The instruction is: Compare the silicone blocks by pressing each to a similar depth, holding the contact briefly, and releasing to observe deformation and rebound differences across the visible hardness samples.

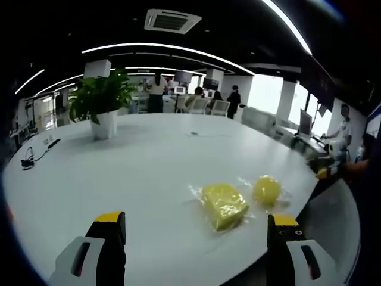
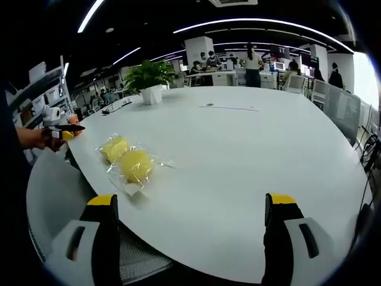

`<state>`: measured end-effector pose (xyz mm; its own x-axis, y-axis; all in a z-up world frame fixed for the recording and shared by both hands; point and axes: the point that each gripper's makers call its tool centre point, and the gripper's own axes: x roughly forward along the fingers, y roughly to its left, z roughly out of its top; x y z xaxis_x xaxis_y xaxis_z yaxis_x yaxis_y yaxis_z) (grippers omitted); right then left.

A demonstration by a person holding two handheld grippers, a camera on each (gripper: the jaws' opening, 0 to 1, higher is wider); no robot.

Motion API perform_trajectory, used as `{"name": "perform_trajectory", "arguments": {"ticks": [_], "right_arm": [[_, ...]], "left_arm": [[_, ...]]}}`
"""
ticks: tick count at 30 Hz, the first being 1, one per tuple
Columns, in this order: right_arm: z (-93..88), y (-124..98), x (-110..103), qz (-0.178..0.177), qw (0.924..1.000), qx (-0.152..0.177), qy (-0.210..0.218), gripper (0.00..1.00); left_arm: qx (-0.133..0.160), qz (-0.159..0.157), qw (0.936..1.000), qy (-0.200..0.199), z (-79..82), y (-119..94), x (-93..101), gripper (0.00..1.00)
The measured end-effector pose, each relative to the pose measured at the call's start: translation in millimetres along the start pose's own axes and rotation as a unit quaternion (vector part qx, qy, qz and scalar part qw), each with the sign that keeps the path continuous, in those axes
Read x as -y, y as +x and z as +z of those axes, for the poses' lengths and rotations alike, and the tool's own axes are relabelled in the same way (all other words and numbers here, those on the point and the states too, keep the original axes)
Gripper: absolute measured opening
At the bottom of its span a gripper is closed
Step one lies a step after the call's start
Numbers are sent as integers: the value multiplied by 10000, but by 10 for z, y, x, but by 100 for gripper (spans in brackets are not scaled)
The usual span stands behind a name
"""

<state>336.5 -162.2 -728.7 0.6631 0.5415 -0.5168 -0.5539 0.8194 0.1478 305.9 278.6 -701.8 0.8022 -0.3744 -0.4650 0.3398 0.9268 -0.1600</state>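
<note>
In the left gripper view the left tool (image 1: 196,229) hovers above the near part of the white table (image 1: 149,161), its two yellow-tipped jaws wide apart with nothing between them. Just beyond them, close to the table's near edge, lie two yellow silicone samples, each in clear plastic wrap: a squarish block (image 1: 223,204) and, just beside it toward the table's edge, a rounded block (image 1: 266,190); the two lie close together, and whether their wraps touch cannot be told. In the right gripper view the right tool (image 2: 190,208) is held near the table's rim (image 2: 178,241), its jaws likewise spread wide and gripping nothing. The same two wrapped samples lie ahead of its left jaw beside the table's curved edge, the rounded block (image 2: 136,165) nearer and the squarish block (image 2: 114,148) just behind it. Farther along that edge, off the table, a hand (image 2: 33,137) holds the left tool (image 2: 66,131). Well beyond, toward the far side of the table, stands a potted plant (image 2: 150,79), and a thin cable (image 1: 33,158) lies near the table's edge. Behind the table, people sit and stand at desks (image 2: 226,74).
</note>
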Motion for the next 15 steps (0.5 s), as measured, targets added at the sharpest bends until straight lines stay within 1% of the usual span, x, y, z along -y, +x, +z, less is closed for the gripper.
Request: {"name": "perform_trajectory", "arguments": {"ticks": [5,6,8,9,10,11,13,15], "right_arm": [[-8,9,-26,-22,10000,-48,11,96],[-14,10,-12,-85,9999,-91,-50,96],[-3,18,-14,-68,9999,-77,-81,96],[-14,22,-16,-84,9998,-129,-99,96],[-21,27,-46,8,9999,-147,-68,96],[-26,29,-69,63,9998,-149,67,96],[-39,20,-80,81,9998,-172,104,96],[-44,11,-79,95,9997,-173,141,96]], "left_arm": [[-55,22,10000,6,-40,-8,10,100],[-128,14,9999,13,-65,-9,1,100],[-202,-19,9998,53,-80,7,25,100],[-210,-36,9998,64,-74,20,42,100],[-206,-35,9998,71,-65,25,50,100],[-185,-25,9998,74,-44,30,53,100],[-124,-22,9999,22,10,33,68,100],[-97,-55,9999,-4,30,46,81,100]]}}
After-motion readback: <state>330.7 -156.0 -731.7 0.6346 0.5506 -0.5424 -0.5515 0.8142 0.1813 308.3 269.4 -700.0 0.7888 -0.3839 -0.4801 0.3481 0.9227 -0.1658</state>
